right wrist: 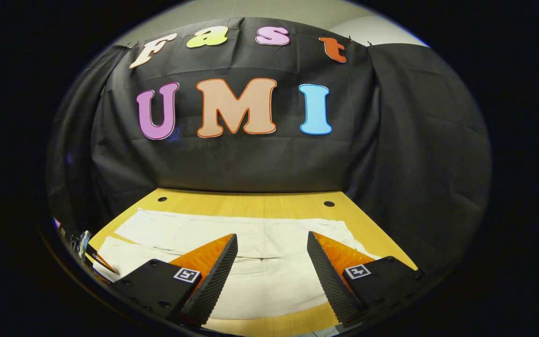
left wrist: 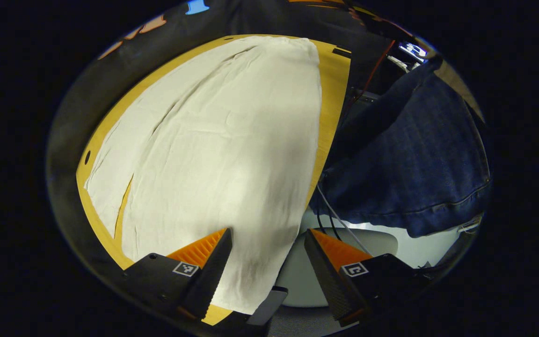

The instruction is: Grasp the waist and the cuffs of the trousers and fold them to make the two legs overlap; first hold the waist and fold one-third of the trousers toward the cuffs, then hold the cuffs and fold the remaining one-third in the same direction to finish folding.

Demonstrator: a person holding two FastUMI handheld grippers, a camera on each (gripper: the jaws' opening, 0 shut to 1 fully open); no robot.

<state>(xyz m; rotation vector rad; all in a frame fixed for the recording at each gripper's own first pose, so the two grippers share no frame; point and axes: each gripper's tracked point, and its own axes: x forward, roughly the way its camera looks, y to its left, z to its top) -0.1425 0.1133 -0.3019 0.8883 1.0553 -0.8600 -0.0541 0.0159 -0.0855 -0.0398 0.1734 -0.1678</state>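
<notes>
Lying flat on table: pale trousers, lightly creased.

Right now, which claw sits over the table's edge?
The left claw: off the trousers, past the table edge; the right claw is over cloth.

1. Left gripper: one square black-and-white marker tag on the base of one finger and a twin tag on the other. Coded blocks only, no legible characters.
2. Right gripper: same kind of square marker on one finger base, matching marker on the other. Pattern only, nothing legible.
3. Small lit screen at upper right in the left gripper view: too small and blurred to make out.
4. No brand, number or printed word legible elsewhere.
</notes>
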